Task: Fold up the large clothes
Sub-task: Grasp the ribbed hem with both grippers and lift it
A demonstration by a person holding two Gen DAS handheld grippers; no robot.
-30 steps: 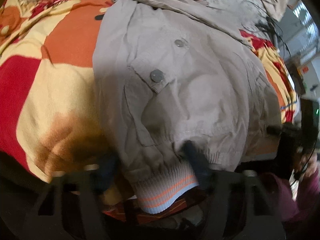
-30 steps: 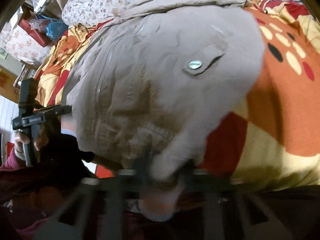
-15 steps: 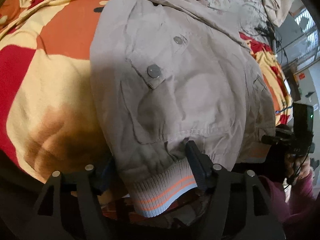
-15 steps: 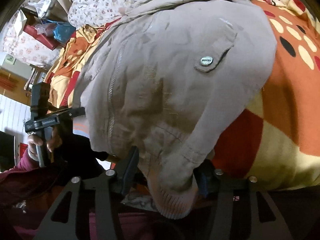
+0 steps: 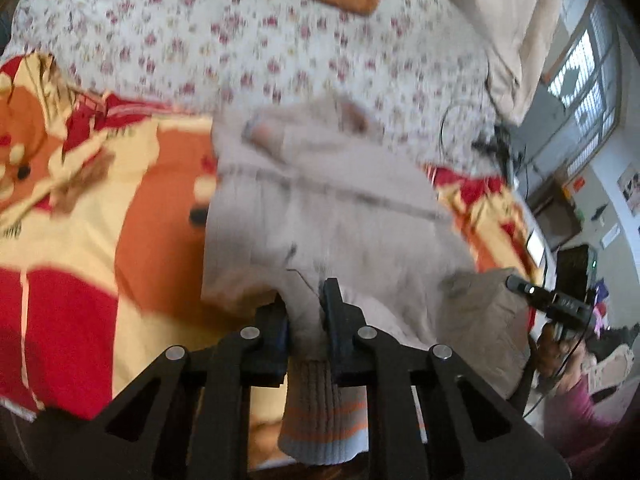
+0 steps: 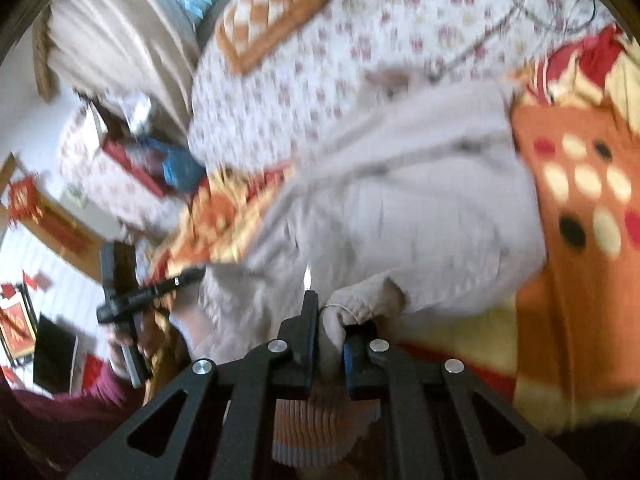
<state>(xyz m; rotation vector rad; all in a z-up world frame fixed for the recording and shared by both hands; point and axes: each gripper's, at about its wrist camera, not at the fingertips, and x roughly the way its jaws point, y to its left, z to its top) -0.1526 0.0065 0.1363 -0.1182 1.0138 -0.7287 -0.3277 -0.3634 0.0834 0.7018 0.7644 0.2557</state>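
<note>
Left gripper (image 5: 305, 312) jaws closing, clamped on beige jacket (image 5: 340, 224) hem near striped ribbed cuff (image 5: 320, 420). Right gripper (image 6: 329, 334) closing, likewise clamped on hem. Jacket on patterned blanket (image 5: 80, 260).

The right tool (image 6: 326, 334) is closing on the beige jacket (image 6: 420, 216) hem.

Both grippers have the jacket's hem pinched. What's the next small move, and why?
Probably carry the hem up and forward toward the collar end, both hands together. The left gripper and right gripper are each closing on the beige jacket just above its striped ribbed band, while the rest of it lies flat on the orange blanket. That would fold it in half.
</note>
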